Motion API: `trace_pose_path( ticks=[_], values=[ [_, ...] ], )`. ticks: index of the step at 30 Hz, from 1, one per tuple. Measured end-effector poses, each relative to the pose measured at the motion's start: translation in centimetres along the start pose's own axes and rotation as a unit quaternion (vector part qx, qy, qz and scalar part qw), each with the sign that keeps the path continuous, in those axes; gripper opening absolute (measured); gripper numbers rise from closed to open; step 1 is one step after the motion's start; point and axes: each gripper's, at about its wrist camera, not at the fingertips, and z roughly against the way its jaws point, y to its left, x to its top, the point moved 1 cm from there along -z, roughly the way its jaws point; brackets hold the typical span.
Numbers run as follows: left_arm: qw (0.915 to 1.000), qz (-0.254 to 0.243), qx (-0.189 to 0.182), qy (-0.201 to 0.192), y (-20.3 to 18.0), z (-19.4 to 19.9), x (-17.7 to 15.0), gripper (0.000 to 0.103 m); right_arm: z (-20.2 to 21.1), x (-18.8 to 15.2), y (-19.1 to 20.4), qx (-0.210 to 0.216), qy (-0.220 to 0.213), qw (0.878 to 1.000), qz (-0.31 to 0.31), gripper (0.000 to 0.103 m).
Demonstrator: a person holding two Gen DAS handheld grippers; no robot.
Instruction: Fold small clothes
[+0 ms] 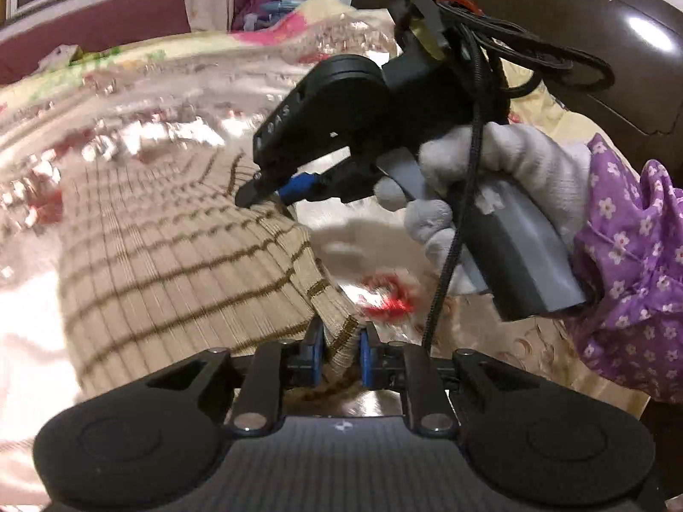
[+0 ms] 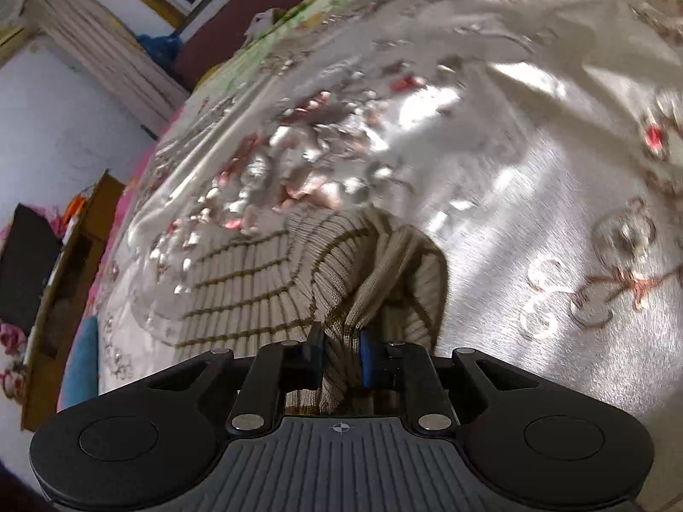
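Left wrist view, nearest first: left gripper (image 1: 340, 352) has its two blue-padded fingers closed to a narrow gap, with a bunched edge of the knit garment (image 1: 179, 256) clamped between them. The garment is beige ribbed knit with thin brown stripes. From the clamp it spreads up and to the left over the bedspread (image 1: 141, 98).

Farther in the same view: right gripper (image 1: 273, 196) comes in from the right, carried by a white-gloved hand (image 1: 491, 179) with a purple floral sleeve (image 1: 631, 264) behind it. Its tips are drawn almost together and pinch the far edge of the garment. A black cable (image 1: 452, 230) hangs down past the glove.

Right wrist view, nearest first: fingers of the right gripper (image 2: 341, 354) stand nearly closed on a gathered fold of the garment (image 2: 256, 294). The cloth is ruched into vertical ridges just beyond the pads, then lies flat to the left on the bedspread (image 2: 533, 196).

The bedspread is pale, glossy, embroidered with pink and red flowers; the picture is motion-blurred here. The garment lies toward the near side of the bed, well in from the far edge.

Beyond the bed's far edge: a maroon wall band (image 1: 98, 17) under a window, and a curtain (image 2: 102, 55). At the left of the right wrist view, a wooden cabinet (image 2: 68, 281) stands beside the bed. A dark glossy headboard (image 1: 576, 21) is at the upper right of the left wrist view.
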Motion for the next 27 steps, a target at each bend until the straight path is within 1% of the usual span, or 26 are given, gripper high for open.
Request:
trace_pose_path(
  ticks=[2,4,5,9,11,13,14,17,20,22,24,25,26,27],
  values=[
    [0.9999,-0.011,-0.003,-0.006,-0.5,-0.1,-0.2,0.022,0.3,-0.2,-0.6,0.01,-0.007,1.0,-0.016,0.016],
    [0.9998,-0.018,-0.011,-0.006,-0.9,0.0,-0.3,0.027,0.6,-0.3,-0.5,0.008,-0.009,1.0,-0.013,0.017],
    [0.9997,-0.016,-0.017,-0.006,-1.0,0.1,-0.5,0.028,0.7,-0.4,-0.6,0.009,-0.01,1.0,-0.016,0.02],
    [0.9995,-0.01,-0.028,-0.009,-0.5,0.4,-0.7,0.04,2.9,-1.1,-0.4,0.01,-0.029,0.999,-0.019,0.023],
    [0.9992,-0.019,-0.034,-0.009,-0.7,0.9,-0.8,0.044,4.7,-2.1,-0.4,0.006,-0.044,0.999,-0.017,0.024],
    [0.9985,-0.029,-0.043,-0.018,-0.9,2.3,-1.3,0.048,6.6,-3.4,-0.3,0.001,-0.052,0.999,-0.007,0.029],
    [0.9984,-0.03,-0.043,-0.02,-1.0,3.1,-1.5,0.048,7.4,-4.1,-0.3,0.001,-0.053,0.999,-0.001,0.032],
    [0.9983,-0.023,-0.044,-0.029,-0.3,5.1,-2.1,0.049,9.6,-6.8,0.4,0.011,-0.05,0.999,0.014,0.035],
    [0.9989,-0.013,-0.025,-0.037,1.3,7.1,-2.9,0.051,10.2,-9.1,1.7,0.014,-0.035,0.998,0.047,0.041],
    [0.999,-0.013,0.006,-0.042,2.5,8.2,-3.5,0.052,9.7,-10.1,2.8,0.011,-0.025,0.997,0.073,0.041],
    [0.9983,-0.002,0.037,-0.044,4.2,8.6,-4.0,0.052,8.6,-10.5,3.4,0.001,-0.016,0.996,0.088,0.04],
    [0.9977,0.008,0.05,-0.045,5.0,8.7,-4.1,0.052,8.0,-10.6,3.5,-0.008,-0.011,0.996,0.09,0.038],
    [0.9967,0.018,0.062,-0.049,5.7,8.8,-4.2,0.052,7.5,-10.6,3.6,-0.029,-0.008,0.995,0.095,0.027],
    [0.9953,0.026,0.075,-0.055,6.5,8.7,-4.2,0.053,7.2,-10.8,3.6,-0.059,-0.007,0.993,0.103,0.016]
  ],
)
